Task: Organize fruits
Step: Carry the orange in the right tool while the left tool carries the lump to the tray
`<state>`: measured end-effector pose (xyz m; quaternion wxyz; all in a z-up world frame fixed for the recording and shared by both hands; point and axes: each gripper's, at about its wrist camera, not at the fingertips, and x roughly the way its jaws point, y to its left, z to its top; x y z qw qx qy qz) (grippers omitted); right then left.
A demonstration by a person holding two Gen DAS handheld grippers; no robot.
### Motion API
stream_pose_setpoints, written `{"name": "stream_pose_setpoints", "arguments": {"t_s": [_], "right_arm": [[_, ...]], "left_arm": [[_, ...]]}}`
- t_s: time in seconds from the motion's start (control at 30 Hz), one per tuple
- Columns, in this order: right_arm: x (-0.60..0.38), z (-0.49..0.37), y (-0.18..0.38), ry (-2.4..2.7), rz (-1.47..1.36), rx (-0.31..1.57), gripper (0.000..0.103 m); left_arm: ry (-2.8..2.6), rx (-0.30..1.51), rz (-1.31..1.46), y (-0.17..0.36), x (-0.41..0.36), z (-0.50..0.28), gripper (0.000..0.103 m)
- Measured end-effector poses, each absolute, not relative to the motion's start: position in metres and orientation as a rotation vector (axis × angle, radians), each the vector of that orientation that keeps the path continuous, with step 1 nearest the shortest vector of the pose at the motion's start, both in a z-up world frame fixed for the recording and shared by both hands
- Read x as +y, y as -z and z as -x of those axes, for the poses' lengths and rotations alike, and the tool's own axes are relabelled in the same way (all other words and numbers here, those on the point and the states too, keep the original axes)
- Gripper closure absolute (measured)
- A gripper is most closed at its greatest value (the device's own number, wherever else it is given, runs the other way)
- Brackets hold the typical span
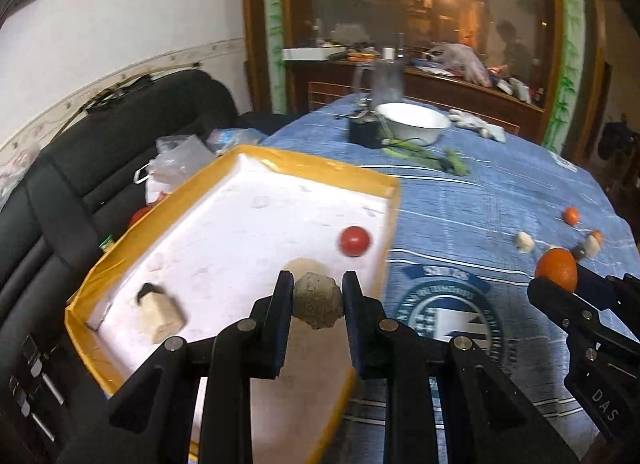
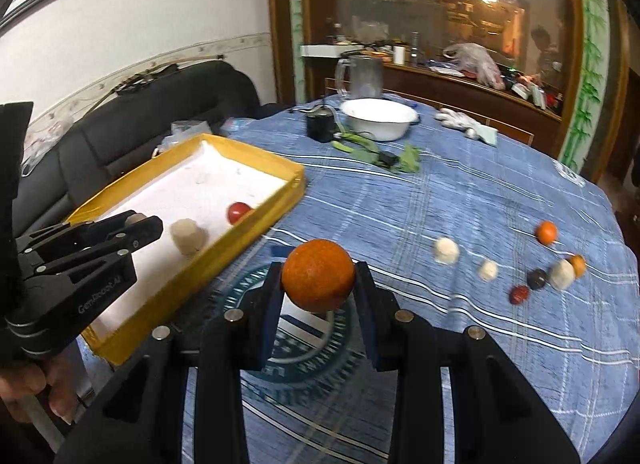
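A yellow-rimmed tray (image 1: 120, 252) with a white floor stands at the table's left edge. In it lie a red tomato (image 1: 354, 240) and a beige chunk (image 1: 160, 314). My left gripper (image 1: 318, 280) hangs over the tray's near end, shut on a grey-brown round fruit (image 1: 318, 300). To the right, above the blue cloth, my right gripper (image 2: 318, 268) is shut on an orange (image 2: 318, 275). From the right wrist, the left gripper (image 2: 158, 229) shows with the round fruit (image 2: 189, 242) at its tips. Several small fruits (image 2: 446, 250) lie loose at the right.
A white bowl (image 2: 378, 117), a glass mug (image 2: 362, 77), a small black pot (image 2: 320, 125), green leaves (image 2: 380, 155) and white gloves (image 2: 460, 121) sit at the table's far side. A black sofa (image 1: 120, 135) stands left of the tray. A hand (image 2: 32, 388) holds the left gripper.
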<state>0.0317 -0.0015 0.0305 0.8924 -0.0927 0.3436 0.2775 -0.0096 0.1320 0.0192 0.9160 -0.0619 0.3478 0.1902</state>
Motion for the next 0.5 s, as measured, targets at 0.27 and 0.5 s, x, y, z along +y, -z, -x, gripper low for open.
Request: {"name": "stream_pose_setpoints", "arguments": {"t_s": [0.27,0.5], "right_arm": [[0.041,-0.029,-0.032,-0.662,0.220,0.706,0.066],[0.081,-0.027,-0.031,-0.737,0.253,0.705,0.066]], "left_arm": [[-0.482,0.713,0.161,-0.018,0.166,0.024,0.080],[-0.563,0.722,0.194,-0.015,0.194,0.035,0.080]]}}
